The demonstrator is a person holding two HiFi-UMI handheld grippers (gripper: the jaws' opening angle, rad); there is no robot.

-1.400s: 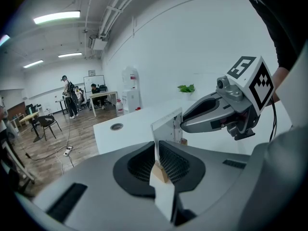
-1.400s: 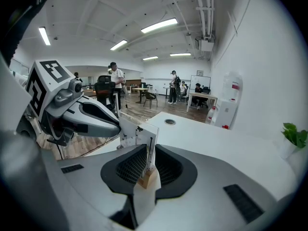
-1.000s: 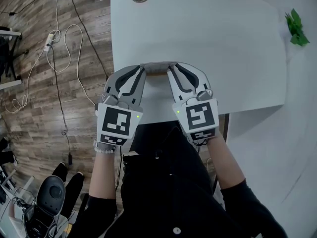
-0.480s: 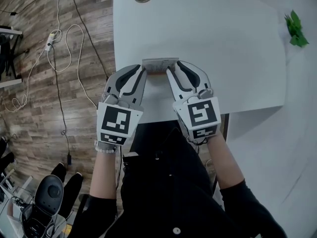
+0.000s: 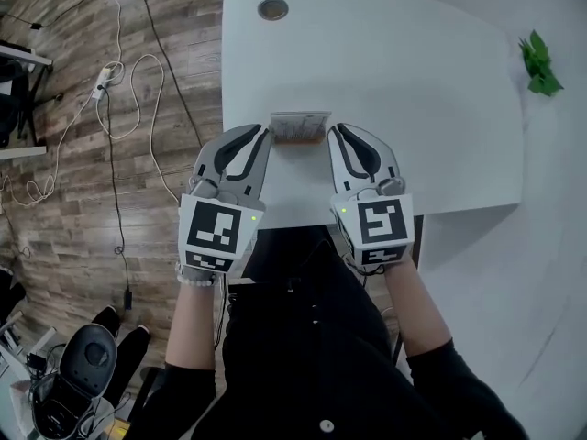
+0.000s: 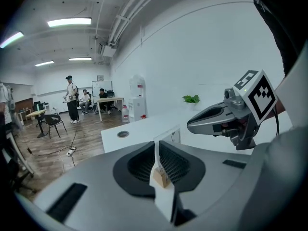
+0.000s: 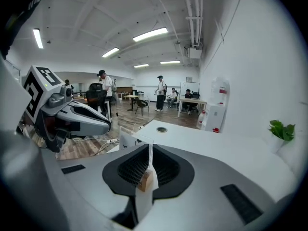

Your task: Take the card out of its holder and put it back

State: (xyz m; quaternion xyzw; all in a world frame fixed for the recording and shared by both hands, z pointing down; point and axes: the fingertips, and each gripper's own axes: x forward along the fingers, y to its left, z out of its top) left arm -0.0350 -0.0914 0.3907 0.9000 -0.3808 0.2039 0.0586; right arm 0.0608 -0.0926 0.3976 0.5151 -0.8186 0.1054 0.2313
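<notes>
More of the card [image 5: 300,125] is shown than 1 s ago. L tongs [image 5: 267,136] & R tongs [image 5: 331,136] are clamped on its opp. ends, wooden holder [image 6: 161,177] seen at its foot betw. each pair of jaws. Card is held over white bench [image 5: 385,71]; plant [image 5: 539,62] seen beyond, far R.

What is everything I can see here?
table: one, white, centre
card: one, white, upright at table's near edge
holder: one, wooden, under the card
grommet: one, grey, table's far left corner
plant: one, green, far right
power strip: one, white, wood floor at left
people: several, far back of the room
left gripper: one, grey, shut on the card's left end
right gripper: one, grey, shut on the card's right end
</notes>
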